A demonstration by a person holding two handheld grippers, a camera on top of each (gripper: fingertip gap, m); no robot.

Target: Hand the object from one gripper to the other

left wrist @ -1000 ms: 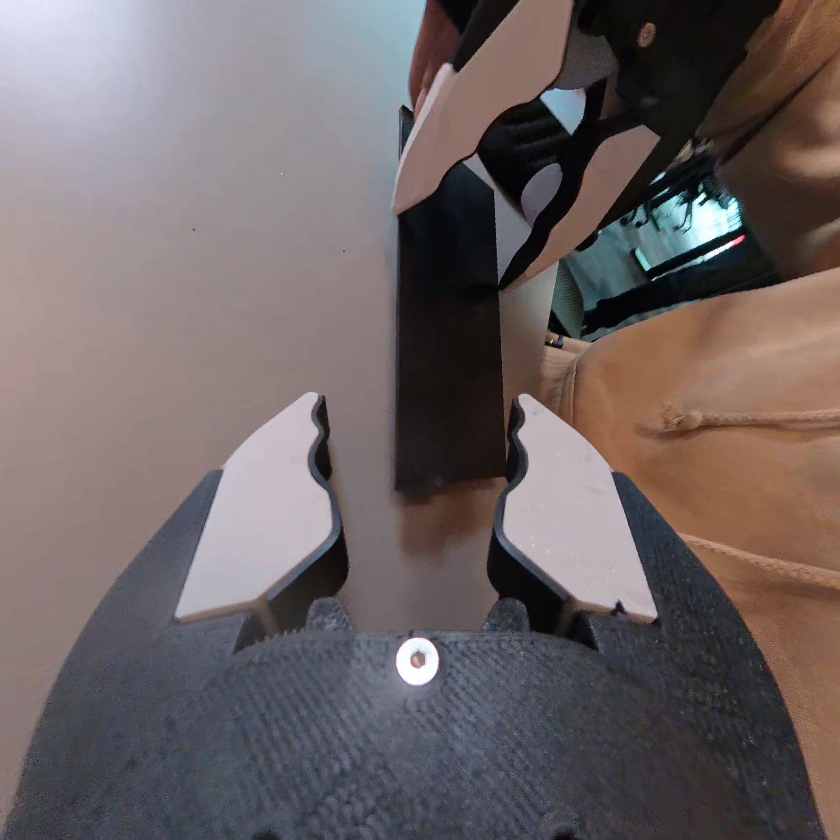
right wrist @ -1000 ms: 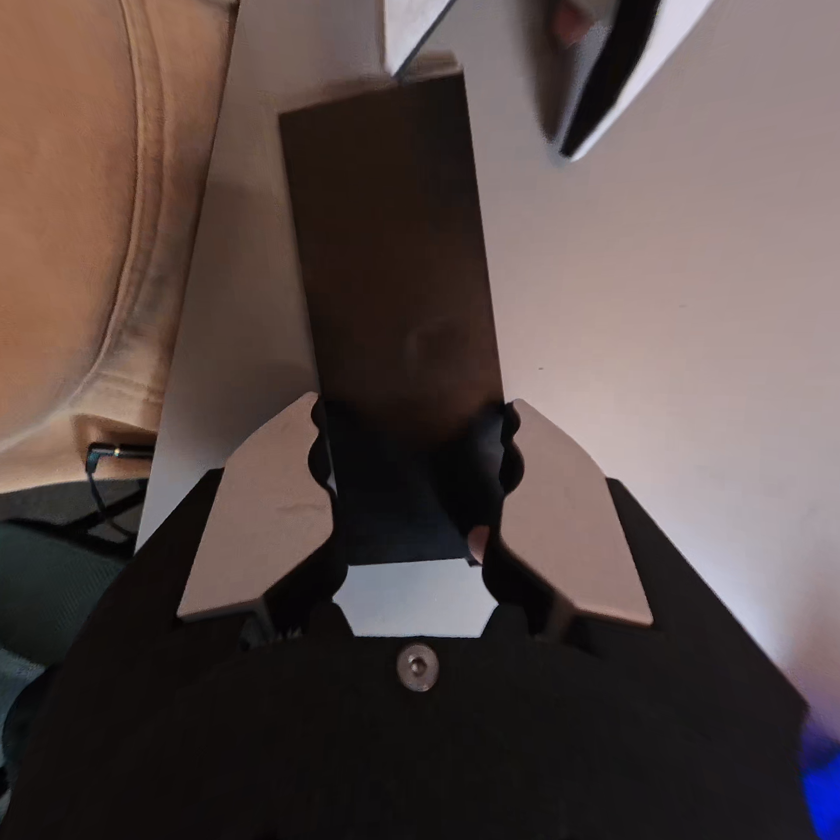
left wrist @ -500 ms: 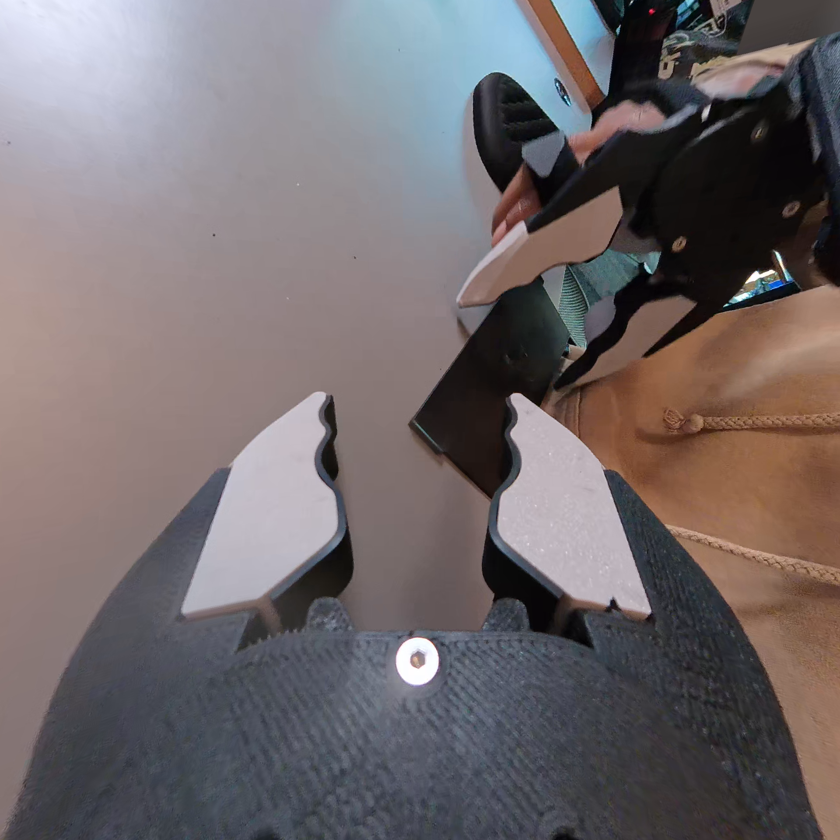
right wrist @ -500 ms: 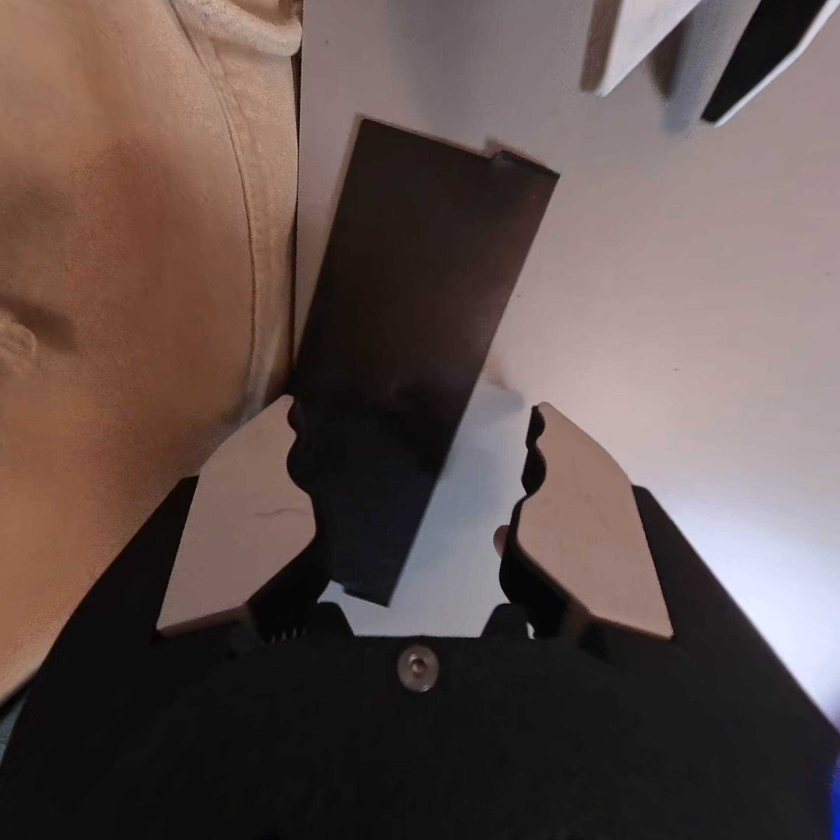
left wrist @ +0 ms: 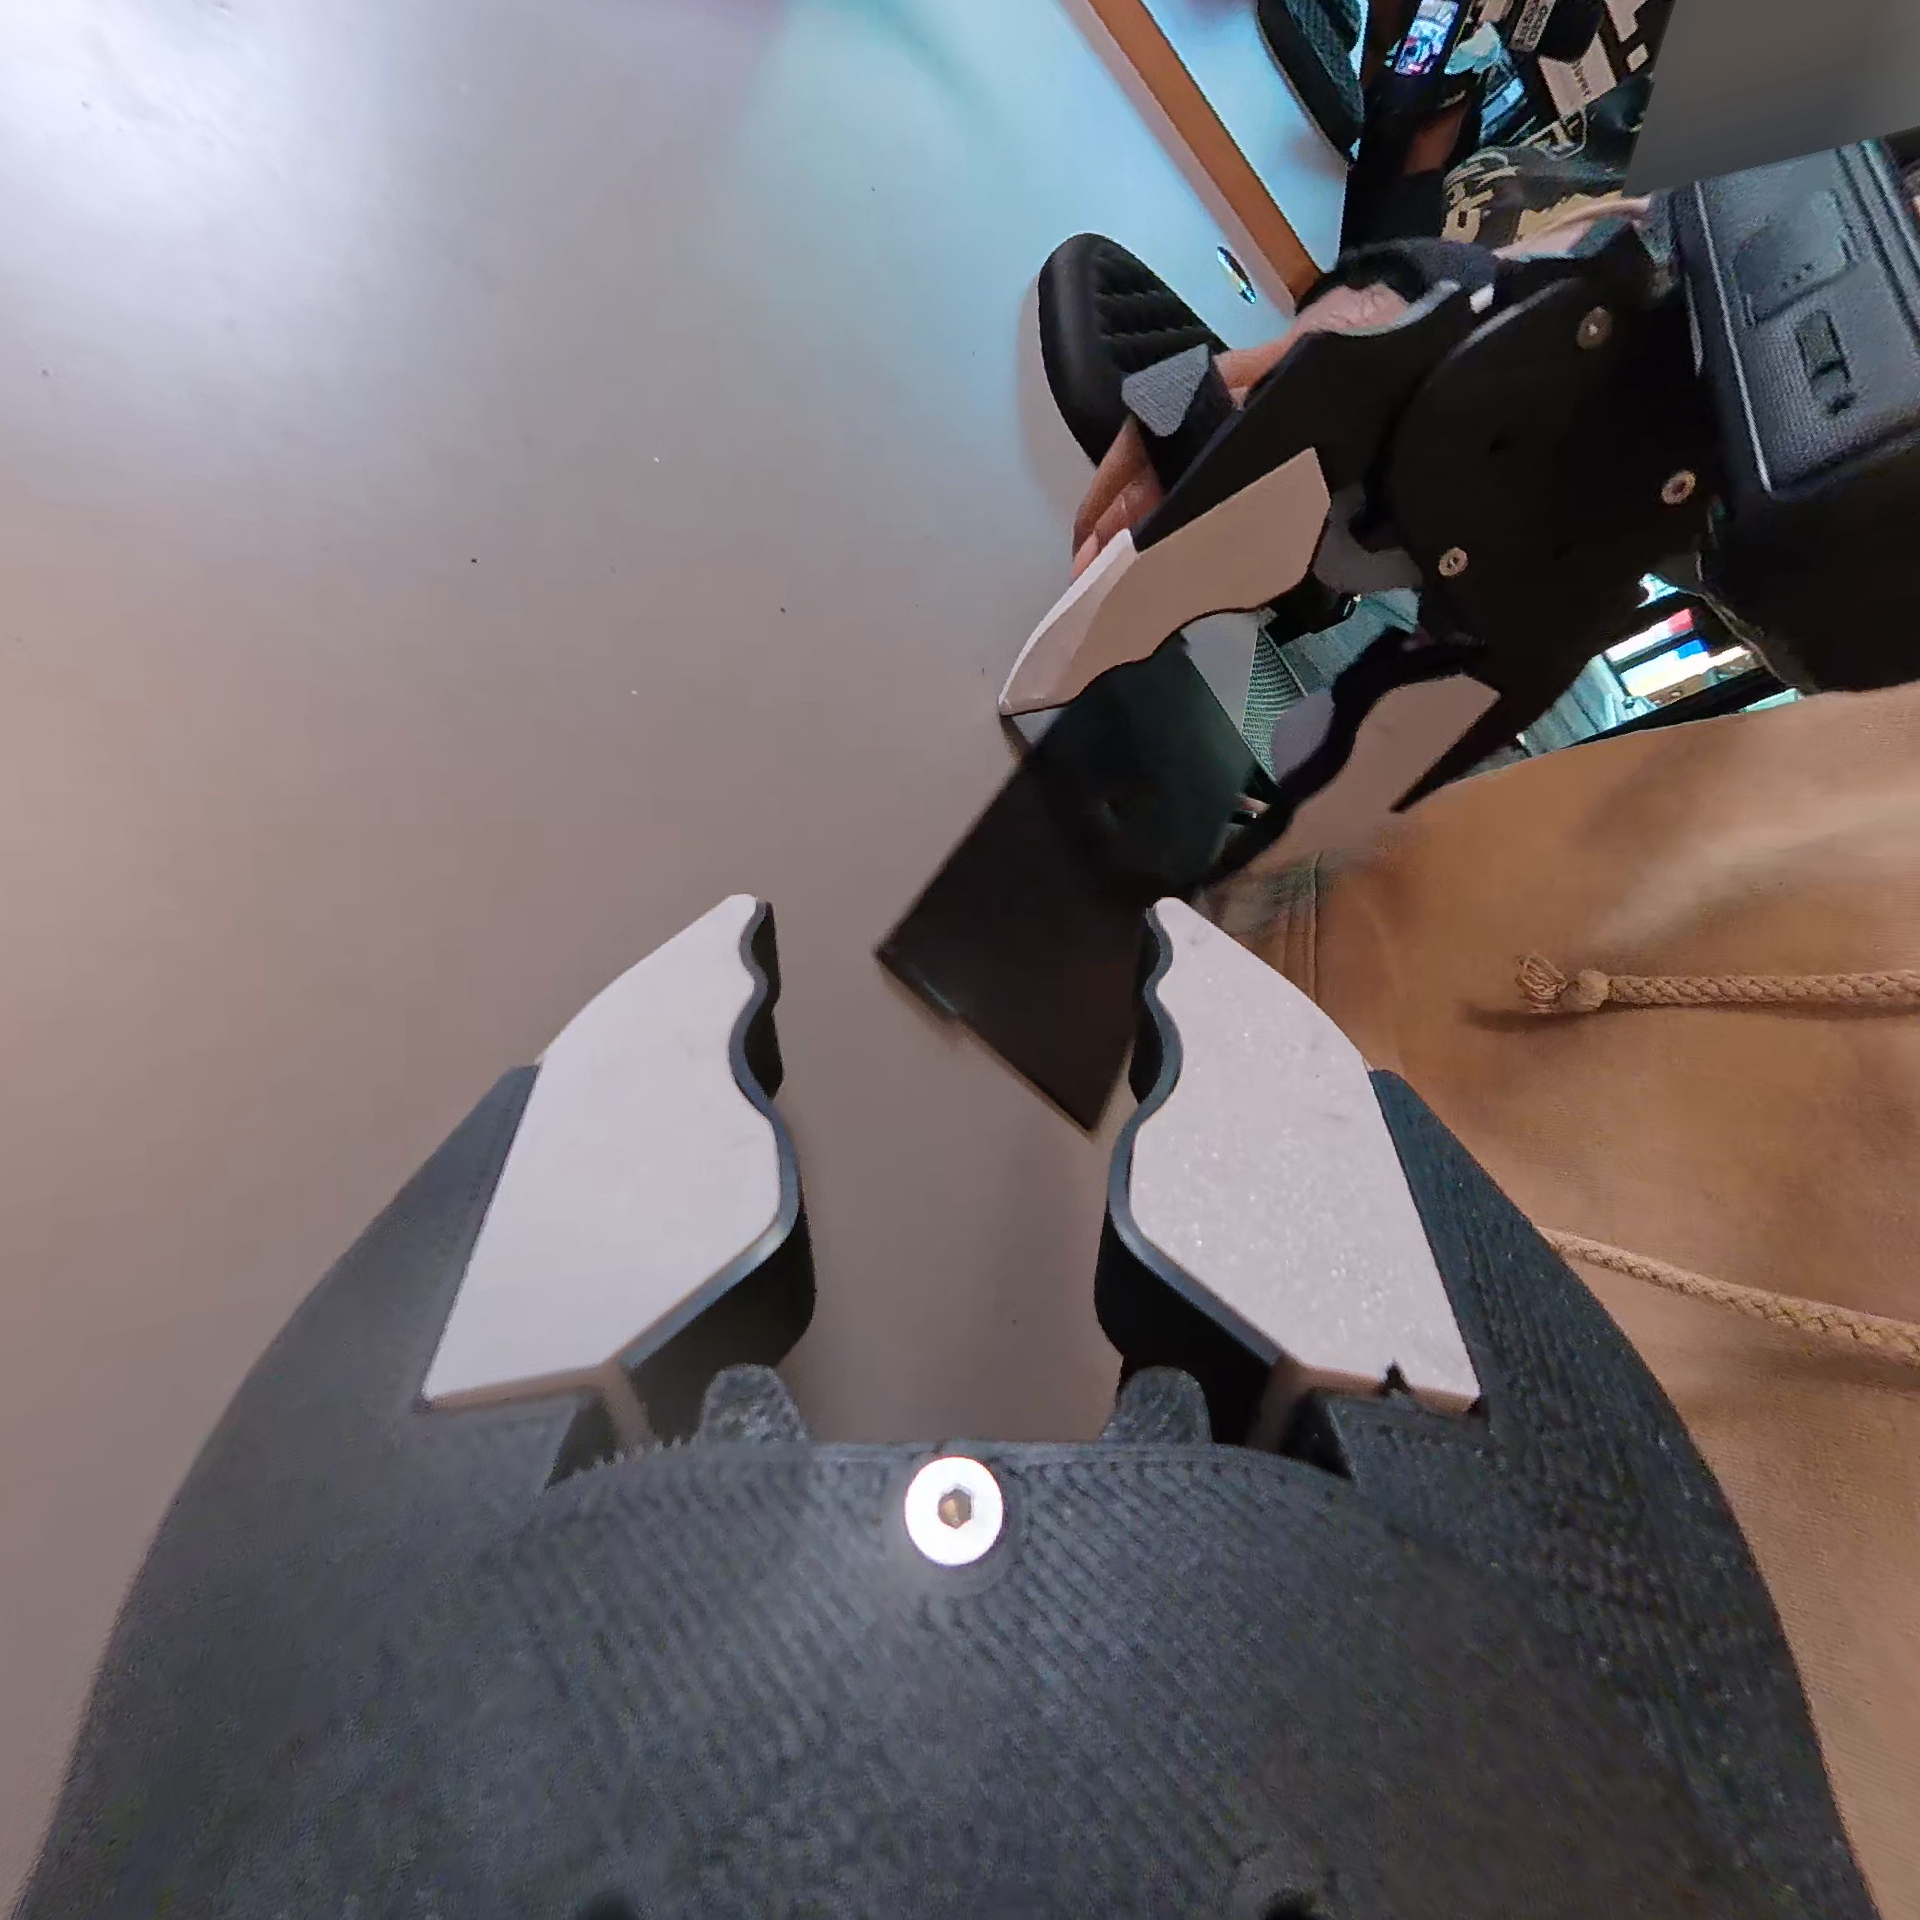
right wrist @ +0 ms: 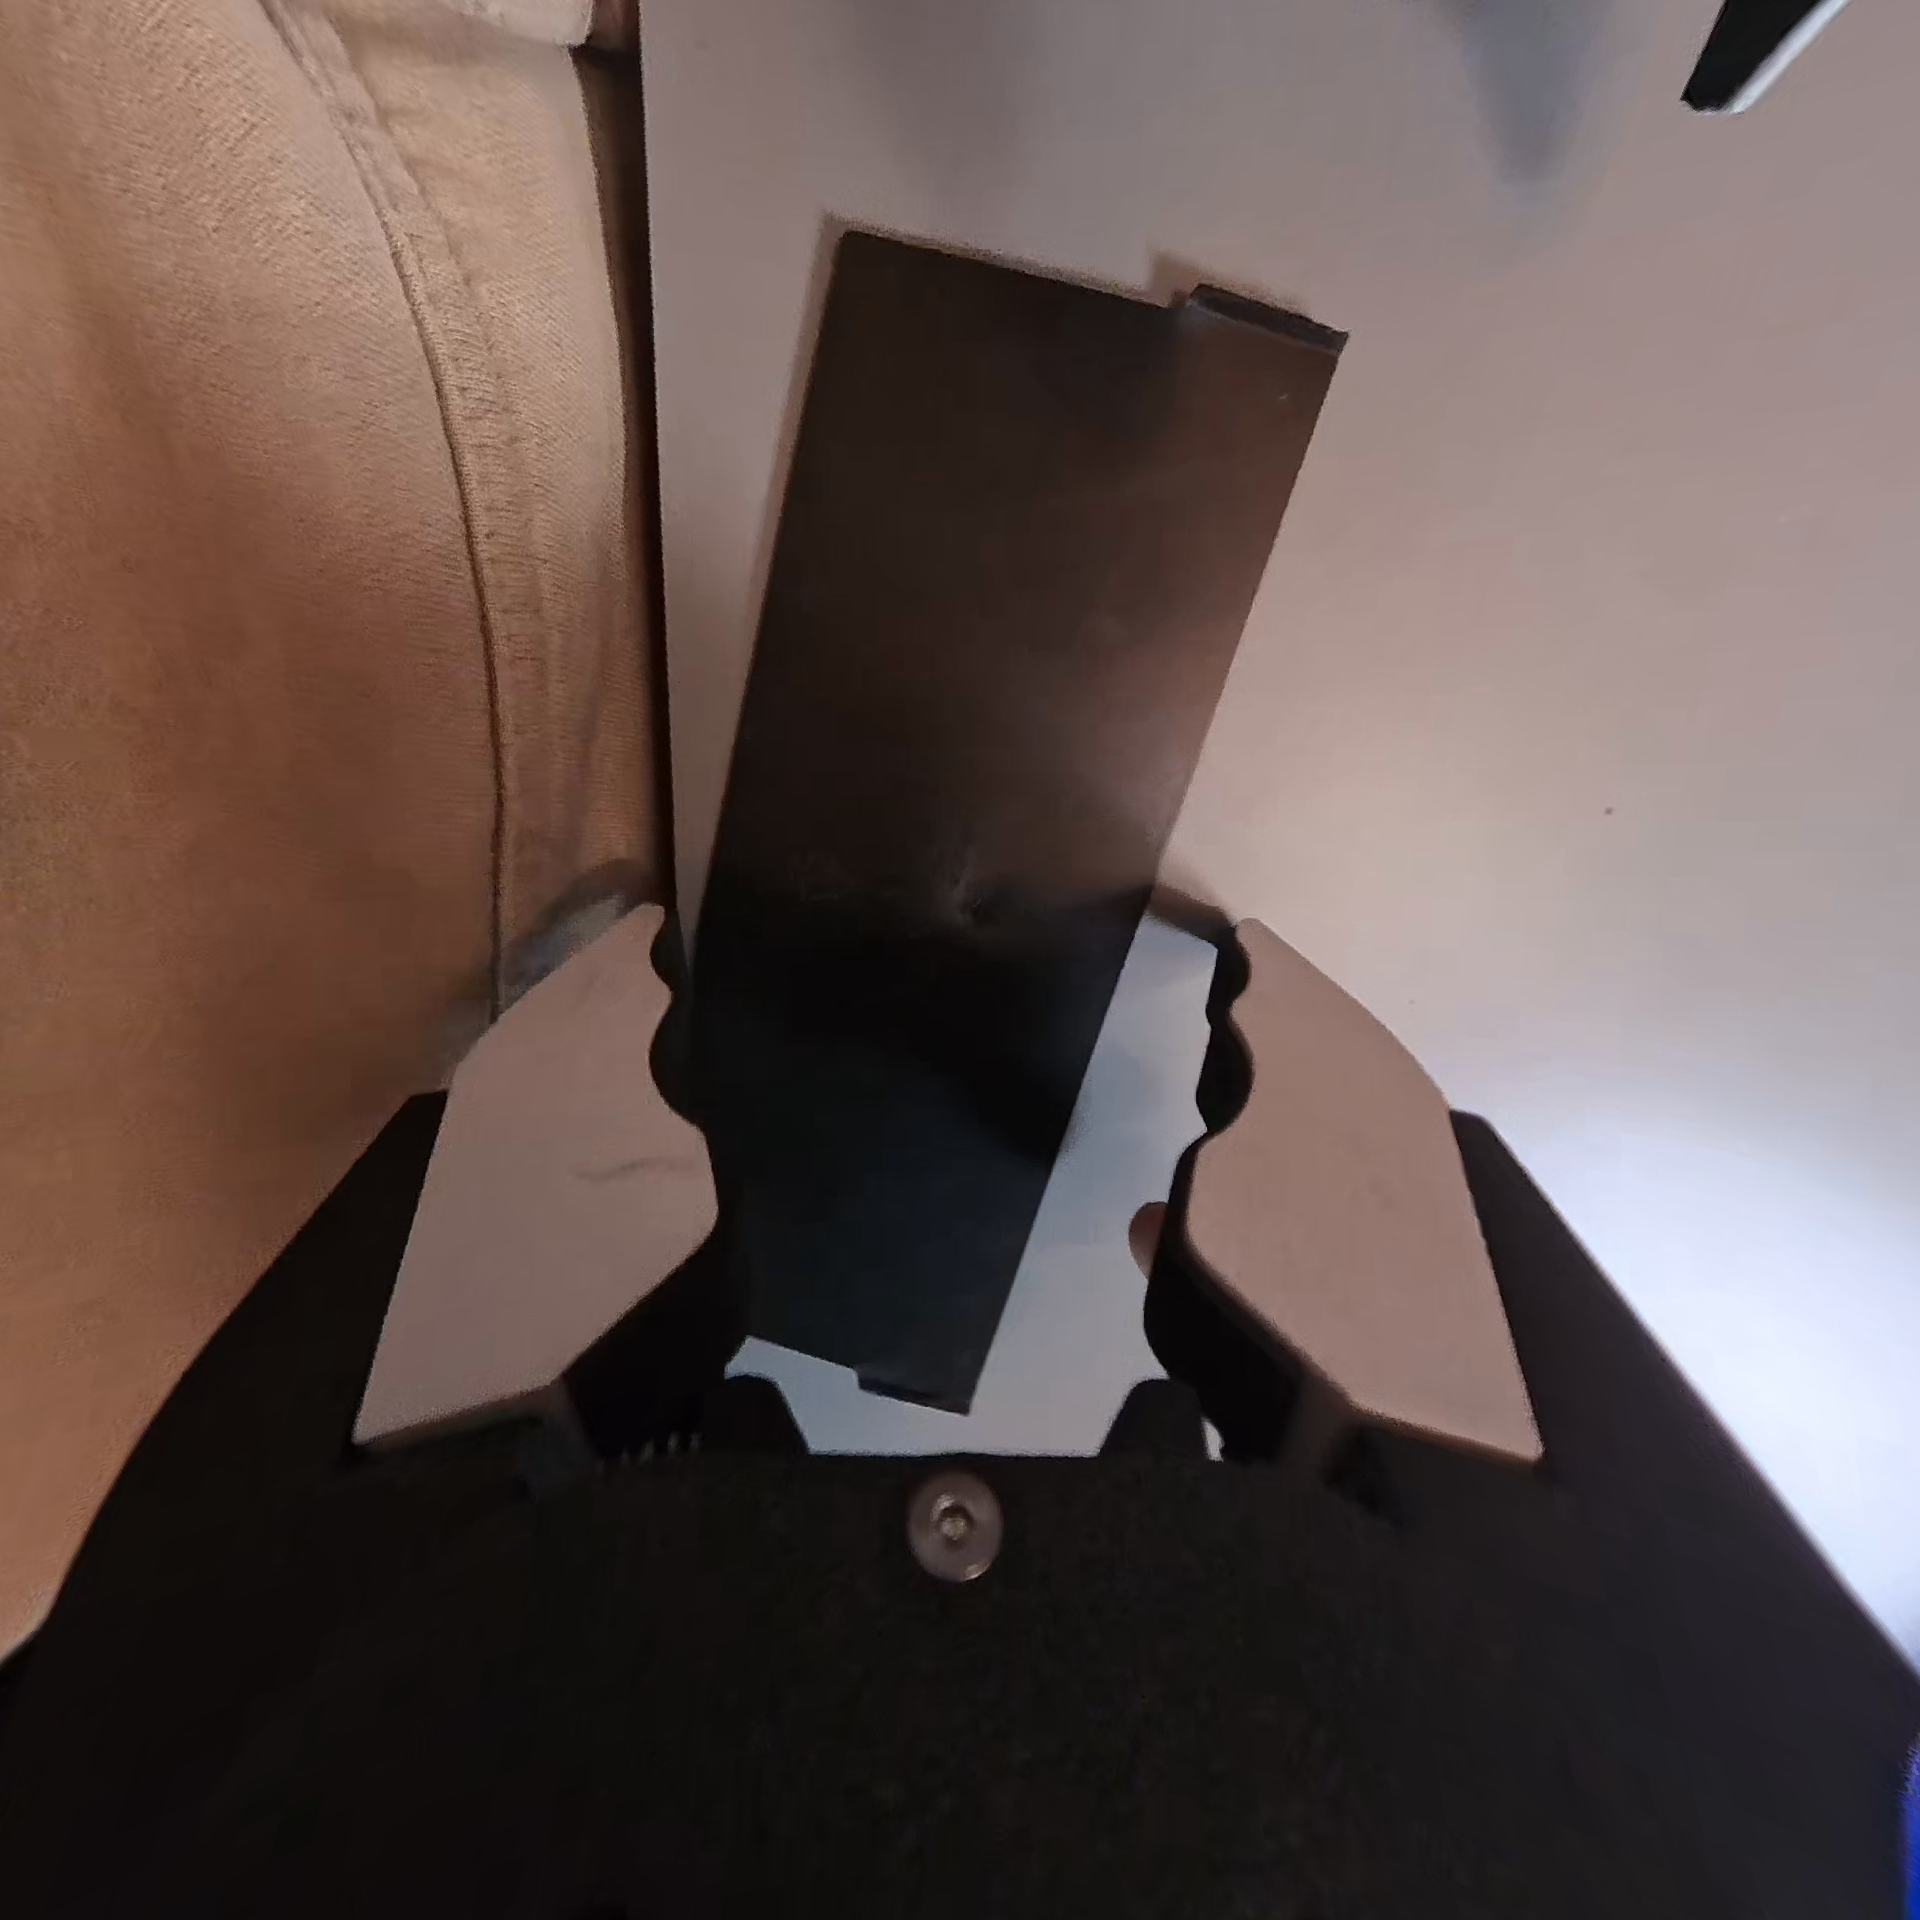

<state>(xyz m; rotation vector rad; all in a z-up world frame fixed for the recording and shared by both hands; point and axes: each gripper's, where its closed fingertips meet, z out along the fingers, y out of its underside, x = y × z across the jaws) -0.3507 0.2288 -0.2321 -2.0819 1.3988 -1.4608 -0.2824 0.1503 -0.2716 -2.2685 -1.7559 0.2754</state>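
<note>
- Left tool (left wrist: 956, 1023): fingers spread apart, nothing between them. It hangs over the pale surface (left wrist: 416, 520) with bare tabletop showing through the gap.
- Black flat object (right wrist: 997, 727): a long, thin rectangular strip with a small raised lip along one far edge. It sits in the right tool (right wrist: 945, 1039), tilted off that tool's axis, far end leaning right.
- Right tool grip: the left finger touches the strip's edge; a clear gap shows between the strip and the right finger (right wrist: 1340, 1195). Cannot tell whether the strip is truly clamped or only resting there.
- From the left wrist view, the right tool (left wrist: 1174, 717) comes in from upper right, with the black object (left wrist: 1049, 914) sticking out of it toward the left tool. The strip's free corner lies just beside the left tool's right finger (left wrist: 1278, 1164), partly hidden behind it; contact cannot be judged.
- A hand (left wrist: 1132, 488) shows behind the right tool, partly covered by it.
- Tan hooded top with a drawstring (left wrist: 1714, 987) fills the right side of the left view; the same tan fabric (right wrist: 260, 623) fills the left of the right view.
- Far background: dark chair (left wrist: 1112, 322), blurred clutter beyond.
</note>
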